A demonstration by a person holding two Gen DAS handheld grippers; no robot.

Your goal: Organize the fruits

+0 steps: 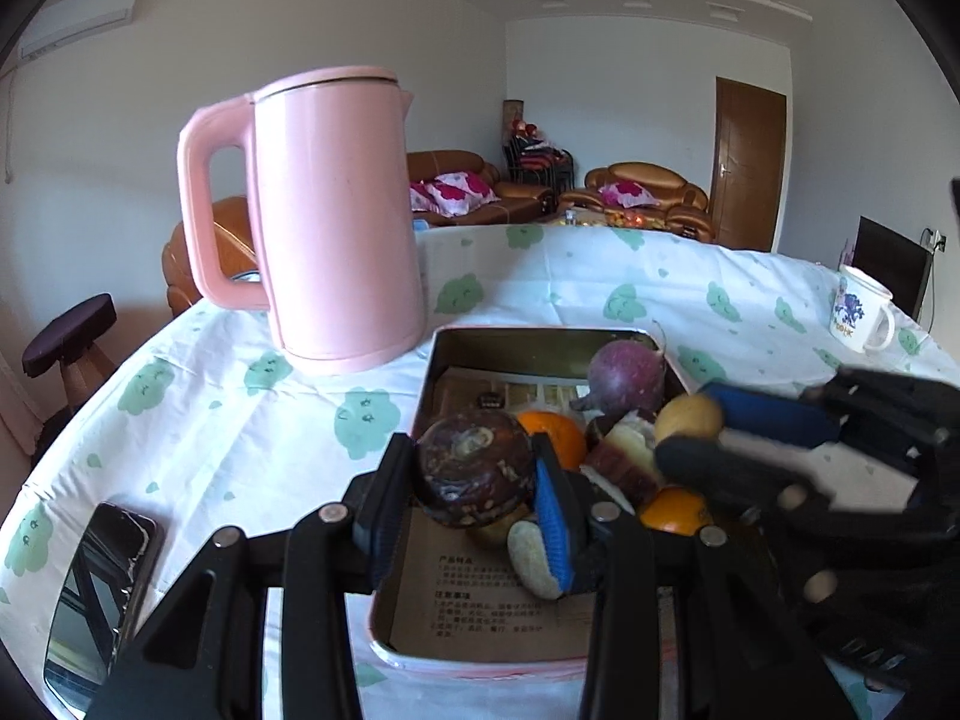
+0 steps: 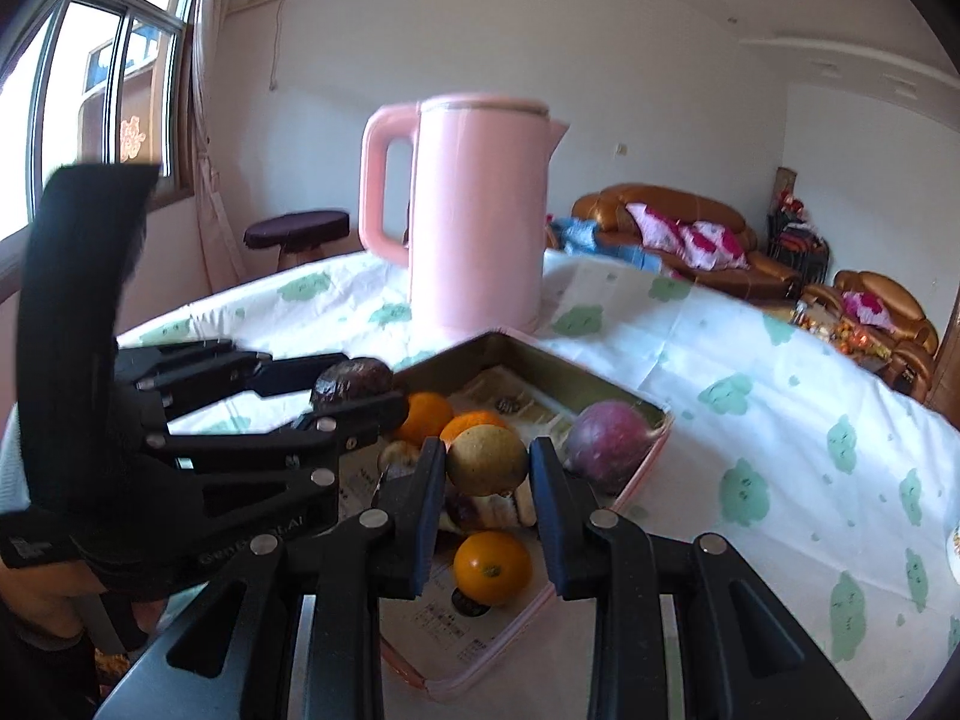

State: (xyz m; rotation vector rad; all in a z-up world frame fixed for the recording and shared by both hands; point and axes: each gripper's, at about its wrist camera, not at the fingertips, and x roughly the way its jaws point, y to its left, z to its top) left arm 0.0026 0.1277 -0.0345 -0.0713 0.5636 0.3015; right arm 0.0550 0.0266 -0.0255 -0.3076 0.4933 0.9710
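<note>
Left claw (image 1: pixel 474 474) is clamped on a dark, wrinkled fruit (image 1: pixel 475 467); right claw (image 2: pixel 487 462) is clamped on a yellow-brown round fruit (image 2: pixel 487 459). Both hang above the tray (image 1: pixel 540 337). Both appear light, firm, prone to roll; grip across the widest part.

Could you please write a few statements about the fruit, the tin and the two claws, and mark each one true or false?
1. The left claw grips a dark brown wrinkled fruit. True.
2. The right claw is empty. False: it holds a yellowish round fruit.
3. The pink kettle stands inside the tin. False: it stands on the tablecloth beside it.
4. Oranges lie in the tin. True.
</note>
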